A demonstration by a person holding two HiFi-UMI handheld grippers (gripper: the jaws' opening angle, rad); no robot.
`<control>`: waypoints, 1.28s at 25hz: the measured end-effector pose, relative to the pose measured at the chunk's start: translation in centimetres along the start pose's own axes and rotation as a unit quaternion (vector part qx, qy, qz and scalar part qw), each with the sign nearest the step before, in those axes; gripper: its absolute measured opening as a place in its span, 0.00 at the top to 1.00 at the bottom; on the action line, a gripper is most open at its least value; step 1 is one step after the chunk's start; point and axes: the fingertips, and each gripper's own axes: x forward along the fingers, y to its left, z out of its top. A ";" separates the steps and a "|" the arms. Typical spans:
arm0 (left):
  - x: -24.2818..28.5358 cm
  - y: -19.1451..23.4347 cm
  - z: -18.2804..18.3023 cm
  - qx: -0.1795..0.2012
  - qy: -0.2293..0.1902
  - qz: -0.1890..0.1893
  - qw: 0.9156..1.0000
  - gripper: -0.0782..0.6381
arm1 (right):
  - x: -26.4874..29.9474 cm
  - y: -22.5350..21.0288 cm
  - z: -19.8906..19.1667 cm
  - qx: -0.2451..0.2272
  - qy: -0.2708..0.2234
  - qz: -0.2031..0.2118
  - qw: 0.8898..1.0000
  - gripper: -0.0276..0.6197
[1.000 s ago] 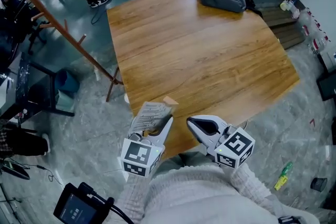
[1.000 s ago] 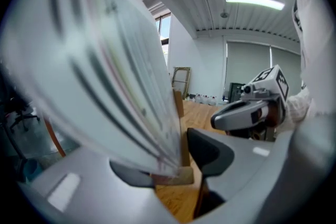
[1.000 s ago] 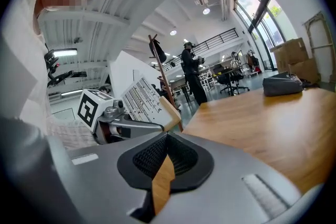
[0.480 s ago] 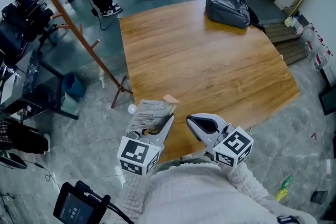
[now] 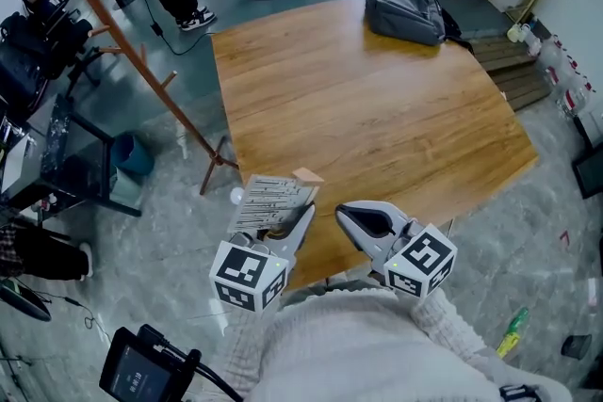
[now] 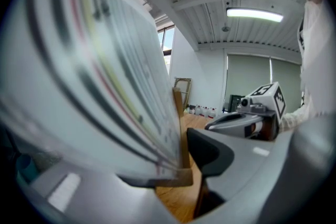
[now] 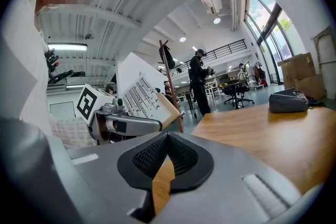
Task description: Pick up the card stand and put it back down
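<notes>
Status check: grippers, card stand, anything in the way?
Left hand-held gripper shut on card stand, held clear of the table. Right hand-held gripper shut, empty. Grey bag at far edge, out of the way.

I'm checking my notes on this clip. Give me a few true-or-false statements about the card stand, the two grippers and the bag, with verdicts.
1. The left gripper is clamped on the card stand. True.
2. The card stand is standing on the table. False: it is held in the air by the table's near edge.
3. The right gripper is holding the bag. False: it holds nothing, and the grey bag lies at the table's far corner.
4. The right gripper's fingers are closed together. True.
</notes>
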 end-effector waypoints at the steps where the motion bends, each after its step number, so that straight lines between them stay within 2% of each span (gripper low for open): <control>1: 0.0 -0.1 0.0 -0.001 -0.001 -0.001 1.000 0.63 | -0.1 0.0 0.0 0.000 0.000 -0.001 1.000 0.96; 21: 0.1 -0.6 -1.1 -0.004 0.015 -0.021 1.000 0.62 | -0.2 0.8 -0.9 0.005 0.013 -0.007 1.000 0.96; 26: 0.8 0.0 -2.1 -0.005 0.032 -0.020 0.999 0.62 | 0.1 0.2 -1.5 0.018 0.025 -0.011 0.999 0.96; 32: 2.4 0.8 -5.0 -0.014 0.071 -0.024 0.997 0.62 | 0.4 -1.3 -3.0 0.045 0.039 -0.023 0.998 0.96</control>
